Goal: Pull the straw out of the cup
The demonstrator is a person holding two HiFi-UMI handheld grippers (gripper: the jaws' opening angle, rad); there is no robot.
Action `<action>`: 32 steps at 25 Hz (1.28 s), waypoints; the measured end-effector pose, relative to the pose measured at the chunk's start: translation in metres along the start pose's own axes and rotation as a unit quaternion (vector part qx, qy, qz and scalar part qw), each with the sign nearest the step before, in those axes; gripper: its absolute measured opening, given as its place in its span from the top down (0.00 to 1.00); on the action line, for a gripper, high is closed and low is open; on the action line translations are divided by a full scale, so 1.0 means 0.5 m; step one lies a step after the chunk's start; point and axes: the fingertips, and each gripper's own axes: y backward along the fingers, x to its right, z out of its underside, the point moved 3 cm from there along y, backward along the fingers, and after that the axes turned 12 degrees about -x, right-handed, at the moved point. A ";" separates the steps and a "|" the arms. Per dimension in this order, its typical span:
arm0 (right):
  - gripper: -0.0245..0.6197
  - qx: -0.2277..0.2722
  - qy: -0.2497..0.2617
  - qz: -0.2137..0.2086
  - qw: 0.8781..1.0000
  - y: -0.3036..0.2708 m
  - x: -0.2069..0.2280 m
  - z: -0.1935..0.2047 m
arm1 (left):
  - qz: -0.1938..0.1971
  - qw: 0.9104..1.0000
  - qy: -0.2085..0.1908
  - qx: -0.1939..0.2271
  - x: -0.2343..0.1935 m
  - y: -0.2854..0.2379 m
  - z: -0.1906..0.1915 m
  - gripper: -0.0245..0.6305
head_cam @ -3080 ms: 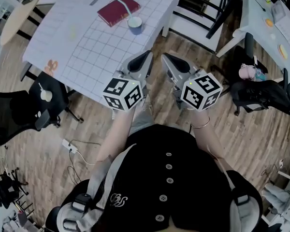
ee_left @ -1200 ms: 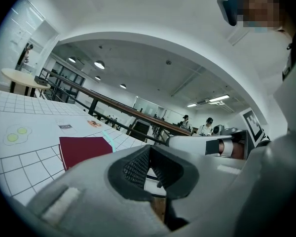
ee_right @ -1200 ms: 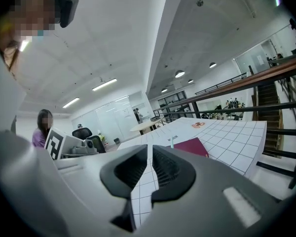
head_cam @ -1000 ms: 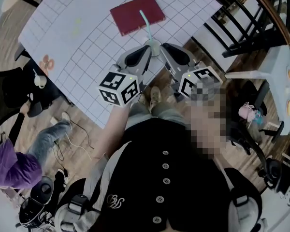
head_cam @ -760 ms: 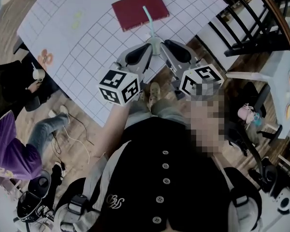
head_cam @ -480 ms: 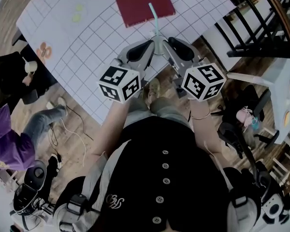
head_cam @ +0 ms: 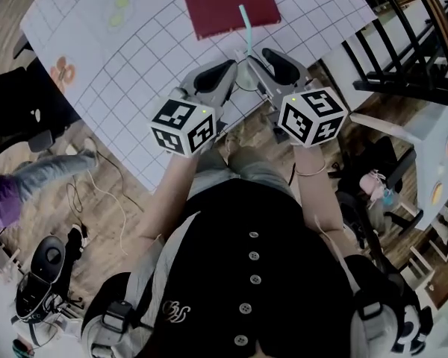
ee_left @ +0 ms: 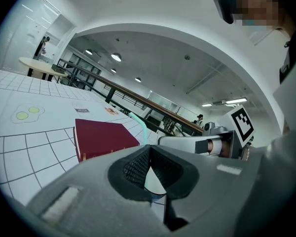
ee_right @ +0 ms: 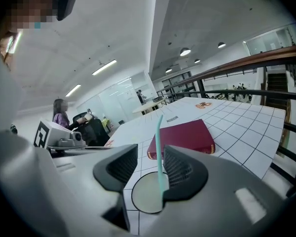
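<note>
Both tongs have sunk toward the cup [ee_right: 145, 194] since a second ago. Right tongs [ee_right: 150, 164] have just been opening and stand wide apart. The straw [ee_right: 159, 147] stands in the cup between them, near the right pad, not gripped. Left tongs [ee_left: 149, 151] are closed, empty, just beside the cup. Beyond lies a red book [ee_right: 185, 135] on the worktop [ee_right: 237, 127].

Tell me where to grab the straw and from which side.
Grip the straw on its straight shaft just above the cup rim, coming level from the near side. It stands nearly upright, already between the right gripper's jaws, which have just been opening and stand apart. Close there, then lift straight up.
</note>
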 end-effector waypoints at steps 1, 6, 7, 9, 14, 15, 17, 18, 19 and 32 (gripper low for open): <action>0.74 -0.008 0.003 0.001 1.000 -0.009 0.004 0.002 | -0.001 1.000 0.001 -0.002 -0.003 -0.002 0.001 0.96; 0.74 -0.047 0.024 0.000 0.999 -0.048 0.010 0.017 | -0.008 1.000 0.011 -0.006 -0.020 -0.012 0.003 0.96; 0.74 -0.051 0.026 0.001 0.998 -0.053 0.012 0.019 | -0.009 1.000 0.013 -0.008 -0.023 -0.013 0.004 0.96; 0.75 -0.059 0.027 0.008 0.998 -0.060 0.019 0.021 | -0.010 1.000 0.015 -0.010 -0.026 -0.016 0.006 0.96; 0.82 -0.071 0.038 0.016 0.997 -0.075 0.026 0.022 | -0.010 1.000 0.016 -0.014 -0.029 -0.023 0.010 0.96; 0.82 -0.072 0.039 0.015 0.997 -0.077 0.026 0.023 | -0.009 1.000 0.018 -0.013 -0.029 -0.023 0.012 0.96; 0.87 -0.063 0.039 0.020 0.997 -0.076 0.026 0.021 | -0.009 1.000 0.023 -0.013 -0.029 -0.022 0.019 0.96; 0.92 -0.056 0.039 0.025 0.997 -0.073 0.028 0.018 | -0.009 1.000 0.024 -0.014 -0.028 -0.021 0.021 0.96; 0.92 -0.050 0.040 0.029 0.998 -0.071 0.029 0.016 | -0.009 1.000 0.025 -0.015 -0.027 -0.019 0.023 0.96; 0.92 0.029 0.055 0.037 0.997 -0.002 -0.003 -0.023 | 0.017 1.000 0.001 -0.008 0.013 0.012 0.018 0.96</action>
